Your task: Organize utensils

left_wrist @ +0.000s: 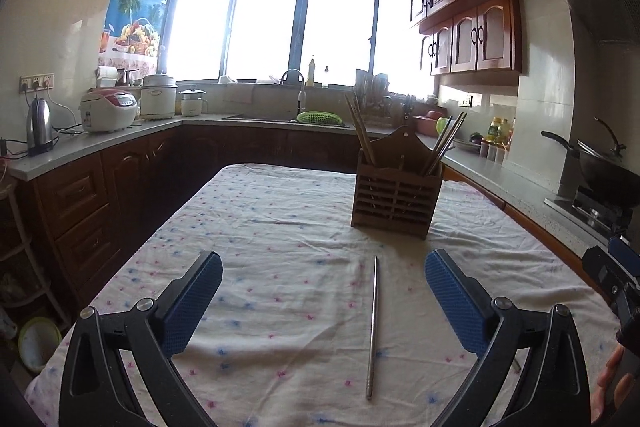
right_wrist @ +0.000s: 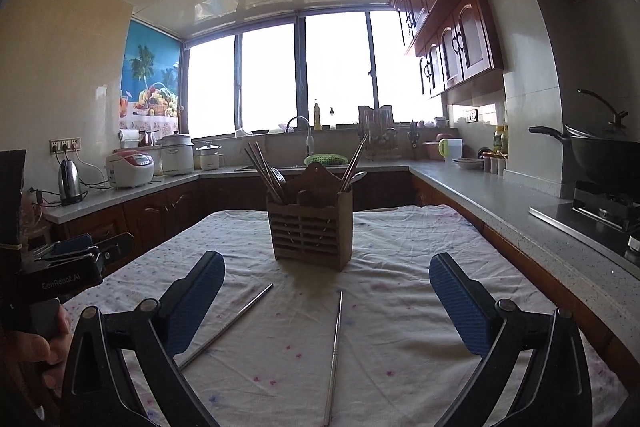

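A slatted wooden utensil holder (left_wrist: 396, 195) stands upright on the table, with wooden chopsticks (left_wrist: 362, 131) leaning out of its left side and darker ones out of its right. My left gripper (left_wrist: 323, 259) is open above the cloth with nothing between its fingers. One metal chopstick (left_wrist: 372, 327) lies on the cloth below and between them, pointing at the holder. My right gripper (right_wrist: 327, 261) is also open and holds nothing. Under it lie two metal chopsticks, one slanted at the left (right_wrist: 228, 325) and one nearly straight (right_wrist: 335, 355), in front of the holder (right_wrist: 310, 231).
The table wears a white cloth (left_wrist: 260, 227) with small pink and blue dots. Counters run around the room: a kettle (left_wrist: 39, 127) and rice cookers on the left, a sink under the window, a wok (right_wrist: 600, 155) on the stove at right. A hand (right_wrist: 36, 347) grips the left tool.
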Demonstrator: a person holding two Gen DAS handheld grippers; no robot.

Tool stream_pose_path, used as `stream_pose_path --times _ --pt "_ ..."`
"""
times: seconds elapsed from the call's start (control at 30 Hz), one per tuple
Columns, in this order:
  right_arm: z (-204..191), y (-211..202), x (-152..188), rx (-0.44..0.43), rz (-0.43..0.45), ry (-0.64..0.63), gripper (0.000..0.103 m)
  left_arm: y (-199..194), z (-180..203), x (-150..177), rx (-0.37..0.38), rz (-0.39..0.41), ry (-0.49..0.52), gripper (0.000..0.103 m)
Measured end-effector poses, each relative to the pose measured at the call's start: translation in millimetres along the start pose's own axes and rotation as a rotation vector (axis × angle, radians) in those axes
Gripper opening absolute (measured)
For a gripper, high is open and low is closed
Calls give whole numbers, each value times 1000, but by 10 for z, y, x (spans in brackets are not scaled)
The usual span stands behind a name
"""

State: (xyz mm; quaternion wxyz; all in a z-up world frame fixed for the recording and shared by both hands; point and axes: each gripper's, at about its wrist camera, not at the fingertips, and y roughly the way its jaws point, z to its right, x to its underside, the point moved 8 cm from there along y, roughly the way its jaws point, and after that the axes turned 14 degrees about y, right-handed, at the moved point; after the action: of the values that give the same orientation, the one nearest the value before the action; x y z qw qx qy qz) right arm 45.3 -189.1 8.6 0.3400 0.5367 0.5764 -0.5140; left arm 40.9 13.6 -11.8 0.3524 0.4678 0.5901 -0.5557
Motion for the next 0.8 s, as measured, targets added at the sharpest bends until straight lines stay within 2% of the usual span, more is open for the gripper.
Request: stream_pose_path --times 0.3,0.8 --pt "162 5 159 23 -35 38 103 -11 70 83 -36 -50 48 102" --pt "213 -41 233 22 -27 50 103 -9 -25 128 -53 -39 52 102"
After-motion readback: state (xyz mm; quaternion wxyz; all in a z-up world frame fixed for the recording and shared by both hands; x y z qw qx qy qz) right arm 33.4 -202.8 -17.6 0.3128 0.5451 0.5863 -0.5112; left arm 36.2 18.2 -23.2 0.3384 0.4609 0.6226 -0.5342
